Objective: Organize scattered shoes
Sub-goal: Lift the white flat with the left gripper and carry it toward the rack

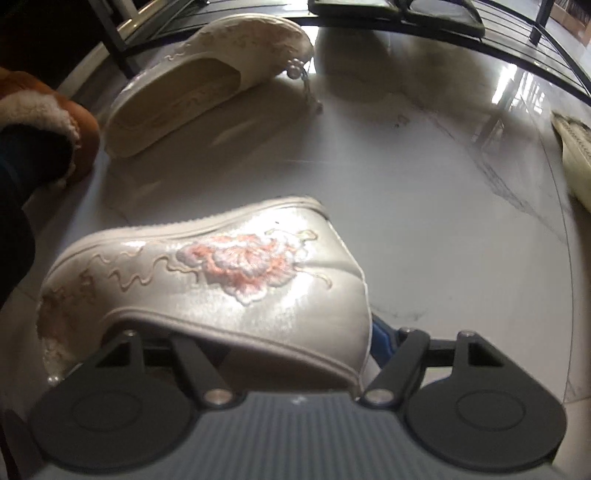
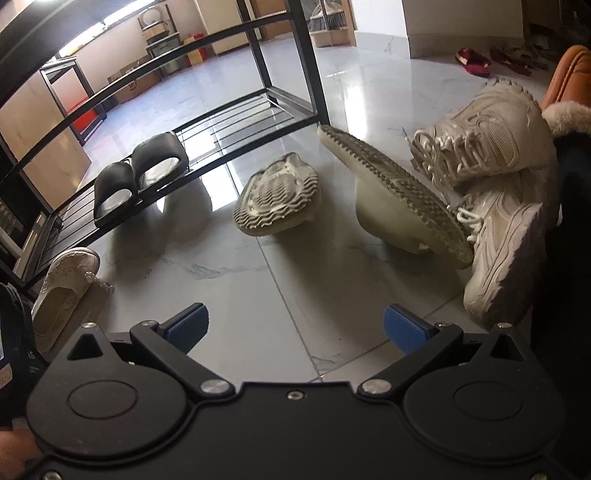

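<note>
Left gripper (image 1: 295, 343) has its fingers clamped on the embroidered shoe (image 1: 207, 280), held off the floor. Right gripper (image 2: 295, 326) hangs wide, empty. Next I'd guess: onto the rack (image 2: 236, 122), beside its mate (image 1: 207, 81).

Both wrist views low, facing shoe rack (image 2: 155, 110); sharing embroidered flat (image 1: 207, 81), floor (image 2: 280, 258)

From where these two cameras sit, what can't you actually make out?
- Left wrist view: the left tongs tips, hidden behind the embroidered shoe they carry; only a blue pad edge shows.
- Left wrist view: the black slippers on the shoe rack, cut off by the top edge.
- Left wrist view: a pale shoe, cut by the right edge.
- Right wrist view: red items far across the floor, too small to identify.
</note>
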Action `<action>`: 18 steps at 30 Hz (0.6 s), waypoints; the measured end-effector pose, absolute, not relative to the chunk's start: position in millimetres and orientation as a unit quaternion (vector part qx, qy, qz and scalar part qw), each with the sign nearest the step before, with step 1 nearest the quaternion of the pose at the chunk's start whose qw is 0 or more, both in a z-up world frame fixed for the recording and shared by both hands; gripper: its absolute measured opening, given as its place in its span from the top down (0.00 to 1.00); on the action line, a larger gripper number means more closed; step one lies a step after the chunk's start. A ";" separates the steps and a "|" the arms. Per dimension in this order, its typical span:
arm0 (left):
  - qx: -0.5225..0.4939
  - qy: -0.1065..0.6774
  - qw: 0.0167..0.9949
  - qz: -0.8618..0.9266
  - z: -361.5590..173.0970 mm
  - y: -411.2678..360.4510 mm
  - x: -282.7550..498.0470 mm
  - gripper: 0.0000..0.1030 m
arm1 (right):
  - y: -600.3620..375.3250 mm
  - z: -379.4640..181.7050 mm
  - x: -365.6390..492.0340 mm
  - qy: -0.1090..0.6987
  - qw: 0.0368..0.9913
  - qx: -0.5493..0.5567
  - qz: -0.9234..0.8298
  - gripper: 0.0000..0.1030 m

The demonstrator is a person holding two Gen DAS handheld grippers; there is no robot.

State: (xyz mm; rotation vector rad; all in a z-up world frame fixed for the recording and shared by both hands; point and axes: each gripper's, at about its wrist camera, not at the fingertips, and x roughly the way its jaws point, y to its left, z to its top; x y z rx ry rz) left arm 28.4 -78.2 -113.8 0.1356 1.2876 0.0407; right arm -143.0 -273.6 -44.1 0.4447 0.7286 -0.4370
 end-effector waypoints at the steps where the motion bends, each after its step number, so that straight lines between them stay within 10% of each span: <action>1: 0.064 0.599 0.798 0.019 -113.9 -78.7 28.0 0.31 | -273.3 -44.9 -142.6 0.352 0.887 0.214 -0.210 0.00; 3: 0.065 0.592 0.803 0.017 -112.6 -79.7 26.5 0.37 | -272.6 -46.1 -141.9 0.354 0.886 0.214 -0.208 0.00; 7: 0.070 0.569 0.819 -0.027 -94.9 -90.9 22.7 0.88 | -272.5 -45.4 -143.1 0.355 0.885 0.214 -0.210 0.00; 18: 0.048 0.555 0.830 -0.034 -80.6 -77.7 30.5 0.89 | -279.6 -48.4 -144.8 0.355 0.880 0.228 -0.218 0.00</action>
